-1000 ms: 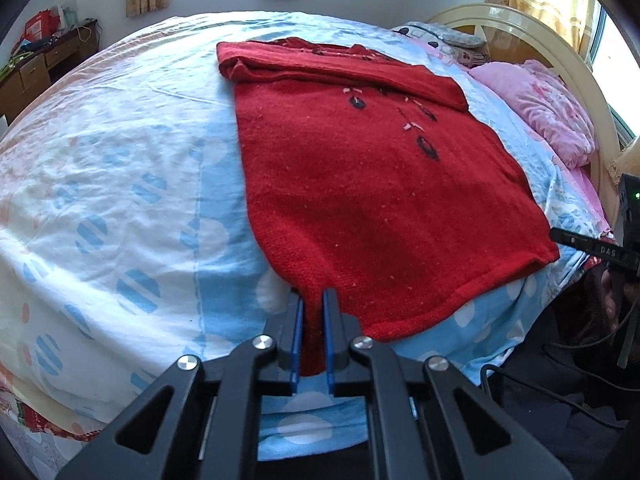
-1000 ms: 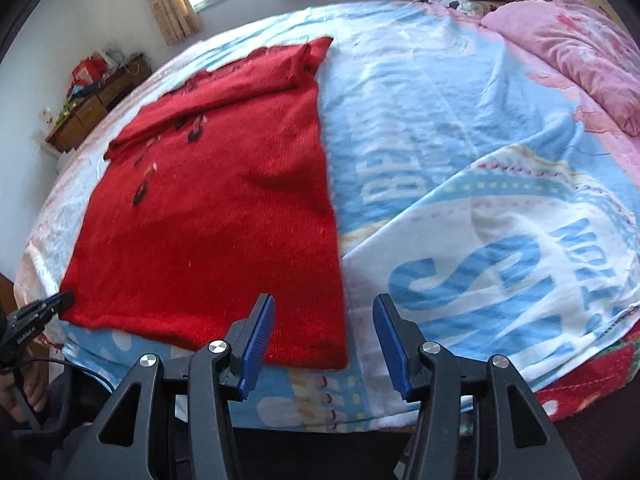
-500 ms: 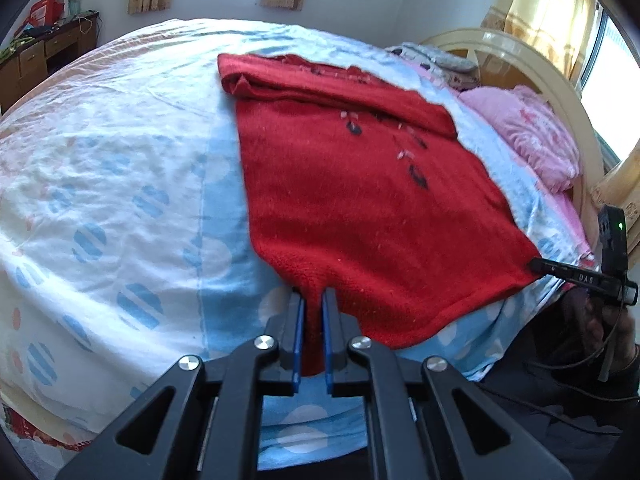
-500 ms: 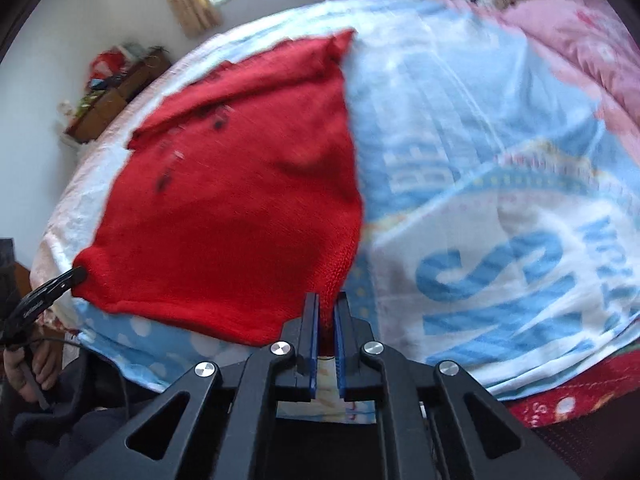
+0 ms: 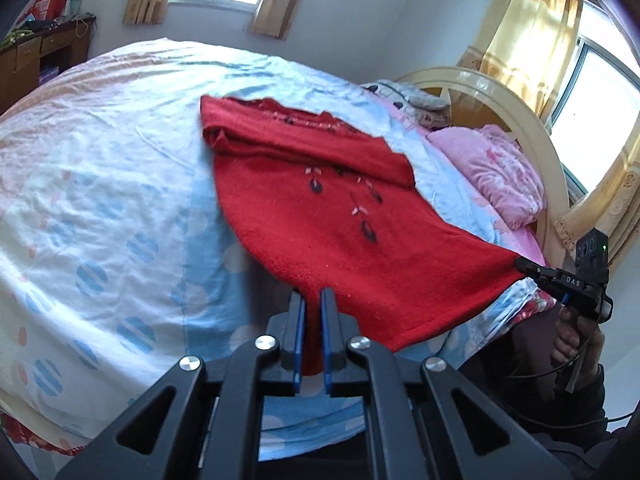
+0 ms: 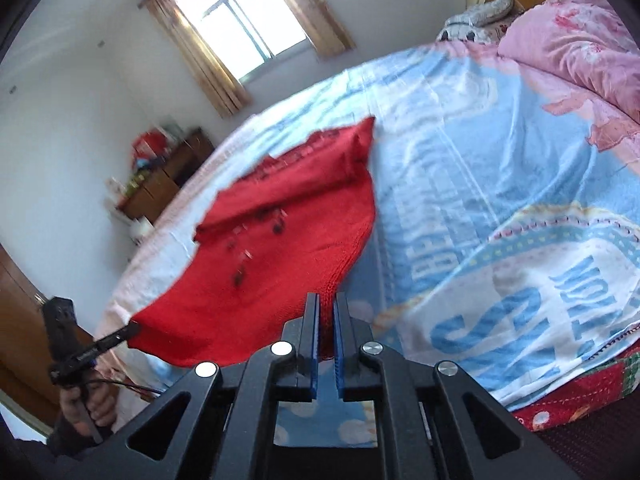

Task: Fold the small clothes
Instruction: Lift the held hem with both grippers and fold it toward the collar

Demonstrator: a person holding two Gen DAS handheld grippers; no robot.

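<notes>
A red knit sweater (image 5: pixel 340 220) with small dark flower marks lies on the bed, its near hem lifted off the sheet. My left gripper (image 5: pixel 311 300) is shut on the hem's left corner. My right gripper (image 6: pixel 327 304) is shut on the hem's right corner; the sweater (image 6: pixel 280 260) stretches between them. The right gripper also shows in the left wrist view (image 5: pixel 528 266), and the left gripper in the right wrist view (image 6: pixel 132 327). The sweater's far end, with the folded sleeves, still rests on the bed.
The bed has a blue and white printed sheet (image 5: pixel 100 200). A pink quilt (image 5: pixel 492 172) and a curved headboard (image 5: pixel 520 120) stand at the right. A wooden desk (image 5: pixel 36 60) stands by the far left wall. The bed's near edge (image 6: pixel 560 400) drops off below.
My right gripper shut on the hem's right corner. Both grippers then rose, lifting the near hem off the bed.
</notes>
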